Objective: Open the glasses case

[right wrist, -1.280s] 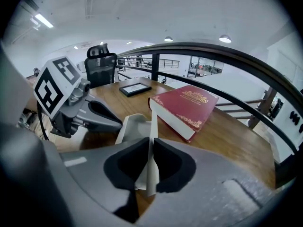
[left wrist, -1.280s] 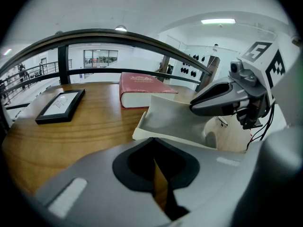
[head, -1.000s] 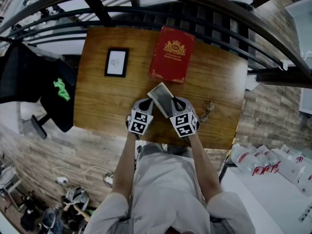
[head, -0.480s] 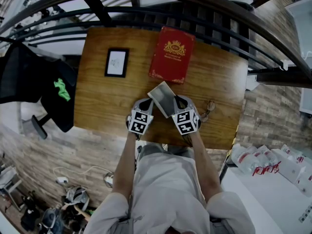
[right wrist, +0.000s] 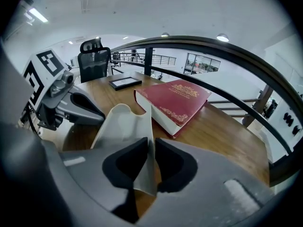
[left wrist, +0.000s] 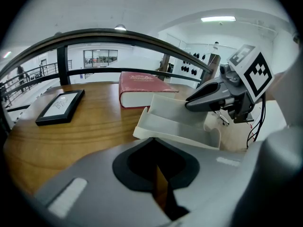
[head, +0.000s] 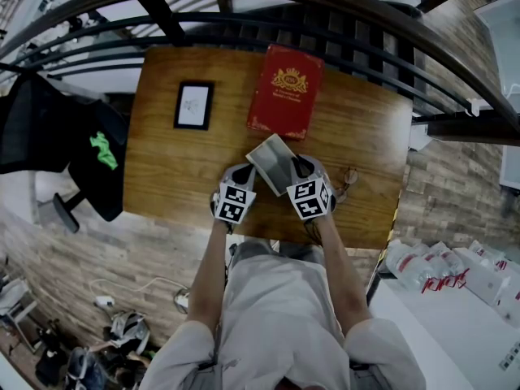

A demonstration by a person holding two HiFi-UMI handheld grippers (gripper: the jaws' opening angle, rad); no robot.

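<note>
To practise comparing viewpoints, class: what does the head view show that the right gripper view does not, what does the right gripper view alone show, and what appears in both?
Head view only: the glasses on the wooden table, right of the glasses case, and the person's arms. Right gripper view only: ceiling lights and the case's thin wall between the pads of the right claw, its jaws having just been opening. Both: table, case, red book, picture frame, left claw, railing.
</note>
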